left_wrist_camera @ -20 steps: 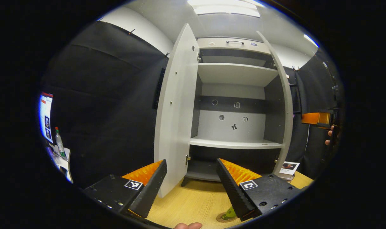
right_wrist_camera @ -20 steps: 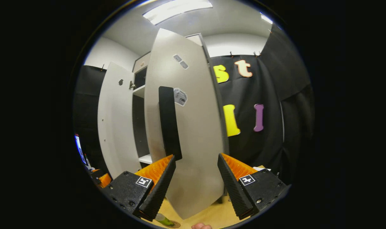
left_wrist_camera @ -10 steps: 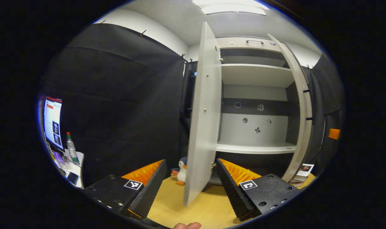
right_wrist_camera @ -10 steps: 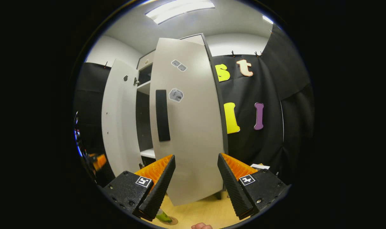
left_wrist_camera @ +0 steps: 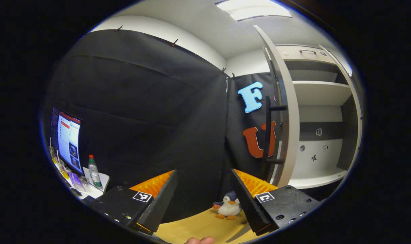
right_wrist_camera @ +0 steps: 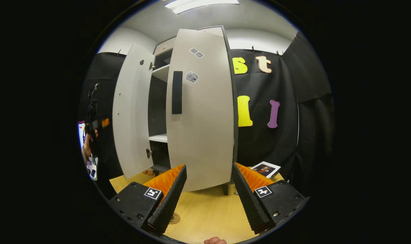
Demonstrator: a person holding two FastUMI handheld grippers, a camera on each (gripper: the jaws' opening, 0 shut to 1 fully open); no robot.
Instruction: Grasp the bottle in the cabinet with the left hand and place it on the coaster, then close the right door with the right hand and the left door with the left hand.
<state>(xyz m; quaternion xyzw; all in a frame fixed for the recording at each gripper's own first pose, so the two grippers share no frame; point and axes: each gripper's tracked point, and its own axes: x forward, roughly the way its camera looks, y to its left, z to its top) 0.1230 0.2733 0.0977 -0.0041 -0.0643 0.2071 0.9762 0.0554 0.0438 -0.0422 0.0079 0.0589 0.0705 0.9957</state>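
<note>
In the right gripper view the cabinet's right door [right_wrist_camera: 202, 118] lies close against the cabinet front, its dark handle [right_wrist_camera: 177, 92] at its left edge. The left door [right_wrist_camera: 131, 115] stands wide open. My right gripper [right_wrist_camera: 209, 189] is open, a little way back from the right door and touching nothing. A round coaster [right_wrist_camera: 174, 218] peeks out beside one finger, which hides the rest of it. In the left gripper view my left gripper [left_wrist_camera: 203, 193] is open and empty, left of the left door [left_wrist_camera: 286, 122], seen edge-on with its black handle [left_wrist_camera: 267, 132].
A toy penguin [left_wrist_camera: 228, 208] sits on the wooden table [left_wrist_camera: 195, 228] by the left door. A monitor [left_wrist_camera: 68, 139] and a red-capped bottle [left_wrist_camera: 93, 171] stand far left. A photo card [right_wrist_camera: 265, 168] lies right of the cabinet. The left gripper [right_wrist_camera: 97, 123] and a hand show beyond the left door.
The left gripper has swung left, from facing the cabinet's inside to the outer side of the left door. The right door has swung towards the cabinet and the right gripper has drawn back.
</note>
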